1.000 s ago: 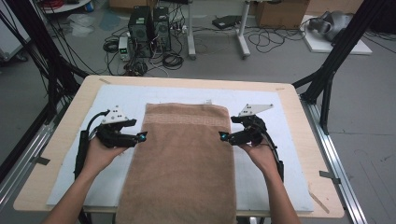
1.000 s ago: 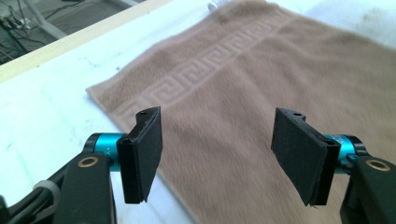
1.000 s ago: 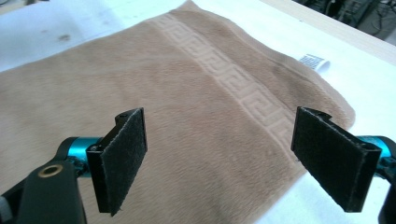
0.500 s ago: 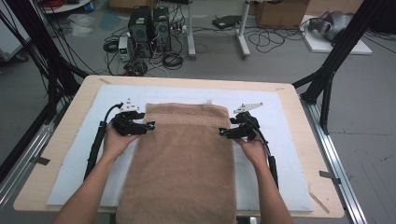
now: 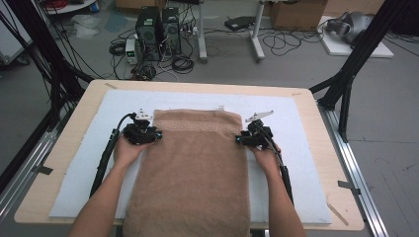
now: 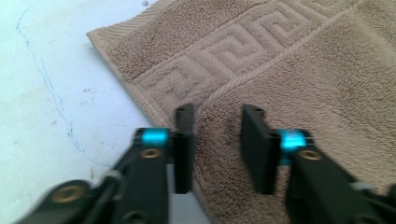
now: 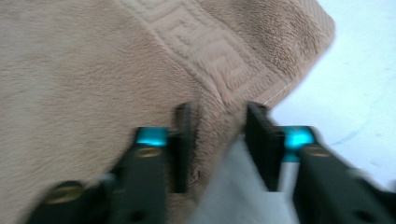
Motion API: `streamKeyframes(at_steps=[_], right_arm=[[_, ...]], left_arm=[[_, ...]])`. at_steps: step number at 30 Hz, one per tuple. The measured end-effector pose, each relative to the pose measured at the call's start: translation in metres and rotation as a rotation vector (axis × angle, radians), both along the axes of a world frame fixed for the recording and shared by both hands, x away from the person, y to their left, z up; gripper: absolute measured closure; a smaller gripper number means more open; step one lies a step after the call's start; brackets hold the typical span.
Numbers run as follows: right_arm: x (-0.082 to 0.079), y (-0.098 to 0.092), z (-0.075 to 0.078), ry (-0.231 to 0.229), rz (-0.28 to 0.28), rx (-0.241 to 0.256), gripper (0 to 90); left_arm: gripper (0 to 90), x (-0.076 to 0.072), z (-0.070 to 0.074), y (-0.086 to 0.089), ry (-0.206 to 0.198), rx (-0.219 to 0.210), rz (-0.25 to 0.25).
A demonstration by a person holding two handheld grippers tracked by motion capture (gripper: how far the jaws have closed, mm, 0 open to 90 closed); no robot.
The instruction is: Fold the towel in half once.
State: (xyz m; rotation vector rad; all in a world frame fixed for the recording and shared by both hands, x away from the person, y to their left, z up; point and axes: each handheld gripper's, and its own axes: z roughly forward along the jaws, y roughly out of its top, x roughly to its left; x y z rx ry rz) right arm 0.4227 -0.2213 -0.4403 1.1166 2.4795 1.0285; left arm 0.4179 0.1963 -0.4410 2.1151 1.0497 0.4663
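Observation:
A brown towel (image 5: 195,168) with a woven key-pattern band lies flat on the white mat (image 5: 301,148), its near end hanging over the table's front edge. My left gripper (image 5: 156,136) is at the towel's left edge near the far corner. In the left gripper view, that gripper (image 6: 218,140) is open and its jaws straddle the edge of the towel (image 6: 299,70). My right gripper (image 5: 239,139) is at the towel's right edge. It (image 7: 220,140) is also open, with the hem of the towel (image 7: 93,70) between its jaws, slightly lifted.
The white mat covers most of the wooden table (image 5: 316,106). Black frame posts (image 5: 346,84) stand at the table's far corners. Computers and cables (image 5: 158,29) lie on the floor beyond. A metal rail (image 5: 356,177) runs along the right side.
Both hands have slid forward along the towel's sides toward its far end. The left gripper came inward to the towel's edge, and both now straddle the hem.

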Motion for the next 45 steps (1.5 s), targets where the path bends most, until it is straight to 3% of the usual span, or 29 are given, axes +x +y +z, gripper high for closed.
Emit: streamKeyframes(at_steps=[2, 7, 9, 13, 19, 23, 26, 29, 34, 39, 41, 45], right_arm=[[-0.001, 0.002, 0.001, 0.01, 0.019, 0.002, 80.7], [-0.002, 0.003, 0.005, 0.013, 0.036, 0.002, 83.7], [-0.004, 0.001, 0.01, -0.004, 0.048, 0.014, 83.9], [-0.01, -0.005, 0.026, -0.049, 0.067, 0.07, 84.1], [-0.031, -0.009, 0.055, -0.087, 0.132, 0.098, 84.1], [-0.051, -0.012, 0.065, -0.082, 0.18, 0.105, 84.0], [-0.071, -0.014, 0.061, -0.057, 0.225, 0.096, 83.8], [-0.093, -0.01, 0.049, -0.04, 0.272, 0.046, 83.6], [-0.118, -0.015, 0.028, -0.011, 0.274, 0.052, 83.3], [-0.124, -0.02, 0.011, 0.018, 0.257, 0.07, 78.2], [-0.124, -0.021, 0.011, 0.01, 0.241, 0.081, 69.6], [-0.121, -0.026, 0.027, -0.032, 0.223, 0.116, 62.2]], left_arm=[[78.2, 0.0, 0.0, 0.0, 0.008, -0.006, -0.004], [83.9, -0.001, 0.003, 0.002, 0.016, -0.008, -0.014], [84.3, -0.002, 0.007, 0.005, 0.006, -0.007, -0.027], [84.3, -0.007, 0.02, 0.013, -0.039, -0.051, -0.046], [84.1, -0.03, 0.041, 0.023, -0.096, -0.081, -0.097], [84.1, -0.059, 0.045, 0.028, -0.135, -0.094, -0.141], [83.7, -0.082, 0.043, 0.031, -0.153, -0.078, -0.174], [83.5, -0.106, 0.035, 0.03, -0.165, -0.037, -0.196], [83.6, -0.134, 0.015, 0.039, -0.166, -0.015, -0.196], [80.7, -0.144, -0.003, 0.048, -0.108, -0.037, -0.192], [77.4, -0.144, 0.001, 0.05, -0.118, -0.05, -0.197], [72.0, -0.139, 0.019, 0.049, -0.158, -0.074, -0.204]])
